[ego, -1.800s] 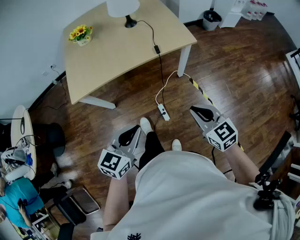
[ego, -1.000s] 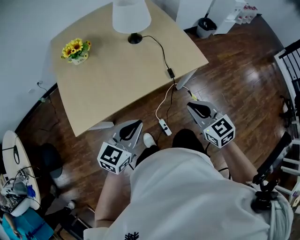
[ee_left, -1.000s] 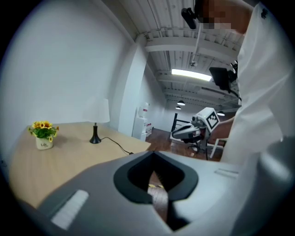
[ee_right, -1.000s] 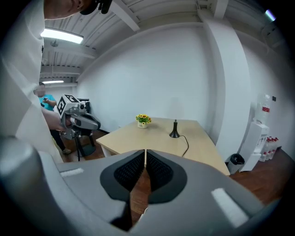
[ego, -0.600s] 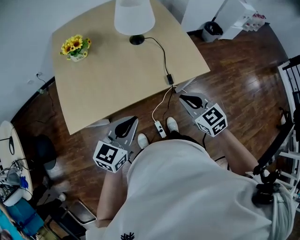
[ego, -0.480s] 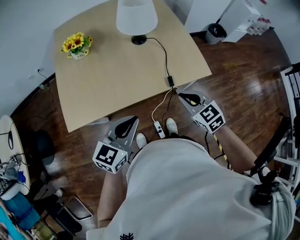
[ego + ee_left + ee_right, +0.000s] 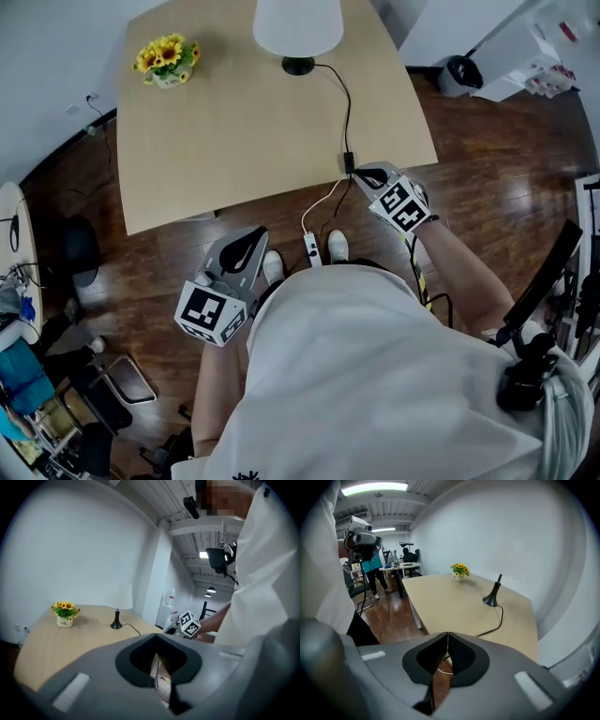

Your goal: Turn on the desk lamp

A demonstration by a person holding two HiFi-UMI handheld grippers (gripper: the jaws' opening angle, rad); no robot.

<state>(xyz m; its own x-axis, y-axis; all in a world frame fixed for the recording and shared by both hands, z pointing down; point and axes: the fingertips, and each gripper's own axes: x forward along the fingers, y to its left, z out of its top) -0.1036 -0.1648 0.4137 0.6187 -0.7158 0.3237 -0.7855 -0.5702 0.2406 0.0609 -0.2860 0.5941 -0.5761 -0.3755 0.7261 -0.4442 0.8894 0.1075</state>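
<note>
The desk lamp (image 7: 298,23) has a white shade and a black base (image 7: 298,66) and stands at the far edge of the wooden table (image 7: 234,131). Its black cord runs to an inline switch (image 7: 348,165) near the table's front edge. My right gripper (image 7: 364,174) is shut and empty, with its tip just right of that switch. The right gripper view looks across the table to the lamp base (image 7: 491,599) and the cord (image 7: 498,620). My left gripper (image 7: 246,255) is shut and empty, low over the floor in front of the table. It sees the lamp (image 7: 118,605) far off.
A pot of sunflowers (image 7: 167,59) stands at the table's far left corner. A white power strip (image 7: 310,248) lies on the wood floor by the person's feet. A round side table (image 7: 9,234) and chairs are at the left, and a bin (image 7: 461,73) at the right.
The person has stepped up to the table. My right gripper has moved forward from over the floor to the cord switch at the table's edge. The left gripper has stayed low.
</note>
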